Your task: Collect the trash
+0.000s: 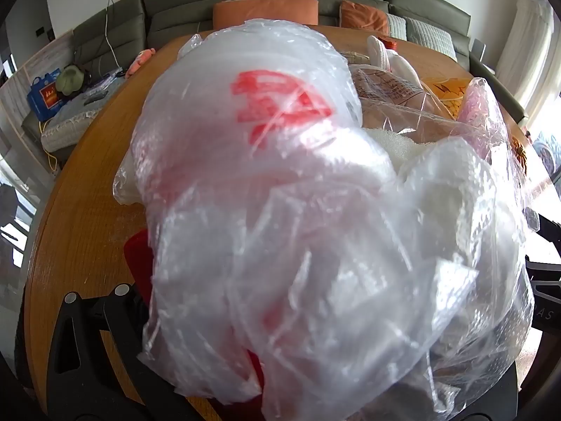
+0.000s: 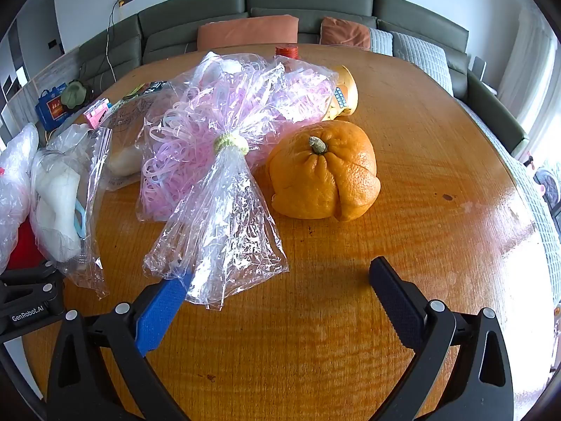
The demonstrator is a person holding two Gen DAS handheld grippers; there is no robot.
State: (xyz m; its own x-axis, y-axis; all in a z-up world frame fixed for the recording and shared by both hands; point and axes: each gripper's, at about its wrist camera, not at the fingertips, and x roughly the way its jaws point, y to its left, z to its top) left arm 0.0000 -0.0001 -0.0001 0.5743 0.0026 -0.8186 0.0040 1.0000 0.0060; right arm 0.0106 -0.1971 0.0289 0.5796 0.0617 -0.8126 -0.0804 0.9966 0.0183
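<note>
while the right gripper hung tilted down over the round, glossy wooden table, its jaws stood spread wide with nothing between them: the blue finger pad lay just under the loose end of a clear crinkled plastic bag stuffed with pink shredded strips, and whether it touched the film could not be told, while the black finger pad was well apart over bare wood. that bag was cinched at its neck by a yellow-green elastic band. just beside it, to the right, sat a large wrinkled orange citrus fruit with a stub of stem, and behind that a yellow cup lying on its side. to the left lay a clear plastic bag holding white foam pieces.

on the left wrist view, a crumpled clear plastic bag with red print filled nearly everything, blurred and very close to the lens. it covered the left gripper; only a black finger arm showed at the lower left, standing wide to the side. whether that bag was gripped or merely draped across the released fingers could not be told. a red flat thing peeked from beneath it on the table. a grey-green sofa with orange cushions ran along the far side.
</note>
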